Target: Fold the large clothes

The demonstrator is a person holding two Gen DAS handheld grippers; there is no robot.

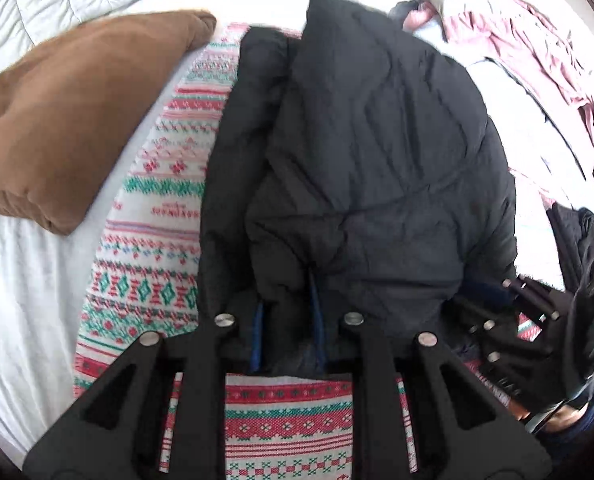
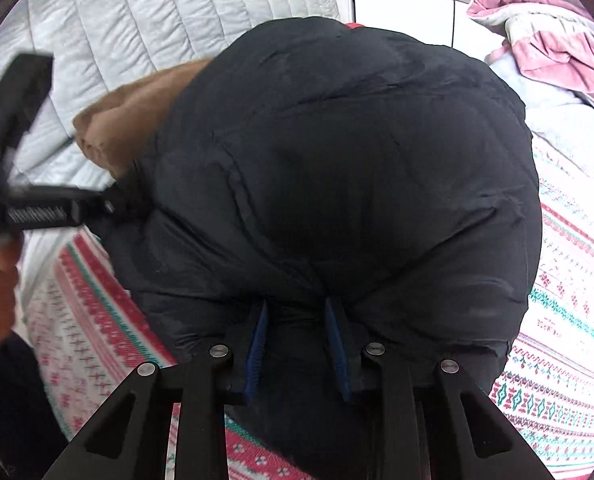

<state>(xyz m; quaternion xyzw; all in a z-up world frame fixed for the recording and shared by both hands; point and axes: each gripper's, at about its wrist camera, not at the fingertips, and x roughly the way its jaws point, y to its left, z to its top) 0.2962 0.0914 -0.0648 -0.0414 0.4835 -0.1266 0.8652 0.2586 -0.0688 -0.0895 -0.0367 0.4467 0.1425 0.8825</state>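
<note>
A black puffer jacket lies bunched on a red, green and white patterned blanket. My left gripper is shut on the jacket's near edge, with its blue pads pressed into the fabric. My right gripper is also shut on a fold of the jacket, which bulges up and fills most of the right wrist view. The right gripper shows at the right edge of the left wrist view; the left gripper shows at the left of the right wrist view.
A brown cushion lies left of the jacket on white quilted bedding. Pink and grey clothes are piled at the far right. The patterned blanket spreads to the right of the jacket.
</note>
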